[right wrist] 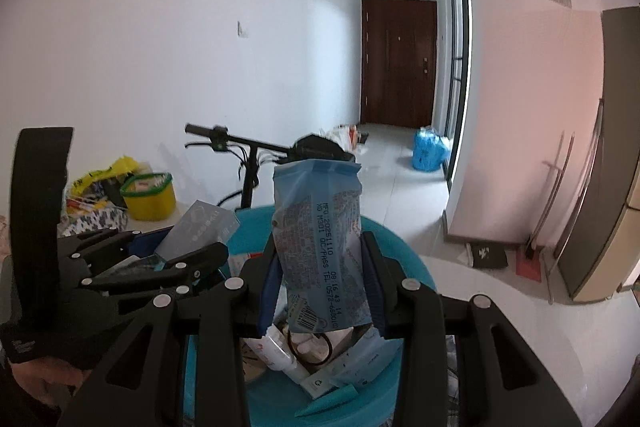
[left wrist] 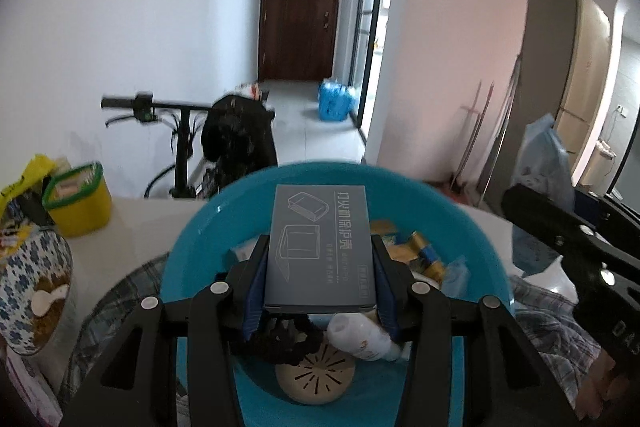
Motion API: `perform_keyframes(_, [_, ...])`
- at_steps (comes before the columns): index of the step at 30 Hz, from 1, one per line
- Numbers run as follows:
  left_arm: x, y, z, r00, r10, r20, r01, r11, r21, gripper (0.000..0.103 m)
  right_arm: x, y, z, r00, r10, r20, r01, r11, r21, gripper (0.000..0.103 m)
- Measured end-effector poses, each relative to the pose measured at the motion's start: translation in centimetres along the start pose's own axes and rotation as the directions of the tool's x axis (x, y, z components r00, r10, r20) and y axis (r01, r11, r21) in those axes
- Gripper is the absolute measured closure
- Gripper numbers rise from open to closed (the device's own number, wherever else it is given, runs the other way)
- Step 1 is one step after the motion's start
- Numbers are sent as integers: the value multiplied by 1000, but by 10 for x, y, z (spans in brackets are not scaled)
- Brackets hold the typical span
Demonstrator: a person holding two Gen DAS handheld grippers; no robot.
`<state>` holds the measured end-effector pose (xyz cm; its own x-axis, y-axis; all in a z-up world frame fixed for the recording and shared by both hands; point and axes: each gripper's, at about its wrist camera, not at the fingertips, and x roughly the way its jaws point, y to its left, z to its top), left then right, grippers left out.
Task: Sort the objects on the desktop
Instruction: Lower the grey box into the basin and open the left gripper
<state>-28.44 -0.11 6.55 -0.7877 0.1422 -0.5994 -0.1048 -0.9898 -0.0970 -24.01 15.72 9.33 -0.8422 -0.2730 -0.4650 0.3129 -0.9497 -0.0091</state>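
My left gripper (left wrist: 320, 259) is shut on a flat grey box (left wrist: 320, 247) with white line drawings, held above a blue plastic basin (left wrist: 200, 227). The basin holds a white bottle (left wrist: 362, 337), a beige round vented disc (left wrist: 314, 373), a black hair tie (left wrist: 276, 341) and gold packets (left wrist: 420, 251). My right gripper (right wrist: 322, 267) is shut on a blue printed packet (right wrist: 320, 239), held upright above the same basin (right wrist: 404, 251). The left gripper (right wrist: 132, 267) with the grey box (right wrist: 200, 227) shows at the left of the right wrist view.
A yellow tub with a green rim (left wrist: 78, 199) and a floral container (left wrist: 32, 287) stand on the white table (left wrist: 140, 223) at the left. A plaid cloth (left wrist: 552, 311) lies under the basin. A bicycle (left wrist: 180, 131) stands behind the table. The right gripper (left wrist: 580, 247) reaches in from the right.
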Motion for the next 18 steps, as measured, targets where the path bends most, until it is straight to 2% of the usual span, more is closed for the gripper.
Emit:
perform_keyframes(3, [18,7,-4,998,-27,-52,26,999,-27,54,14,-3,-7,999,-4,-37,4,1000,2,67])
perform_keyframes(7, [40,18,-10,985,-112,-132,102,991,-86,54,30,-5,-16,996,14,-91,-13,1000,14,67])
perform_keyframes(12, [52,22,-15,987,-68,-149,56,995,-83,54,42,-6,-23,991,22,-131,-21,1000,11,67])
perform_keyframes(16, [59,32,-19,979,-91,-182,69,990,-122,54,53,-11,-29,987,18,-163,-14,1000,25,67])
perform_keyframes(18, [63,35,-20,977,-81,-199,55,990,-131,54,58,-15,-30,986,-6,-165,11,1000,28,67])
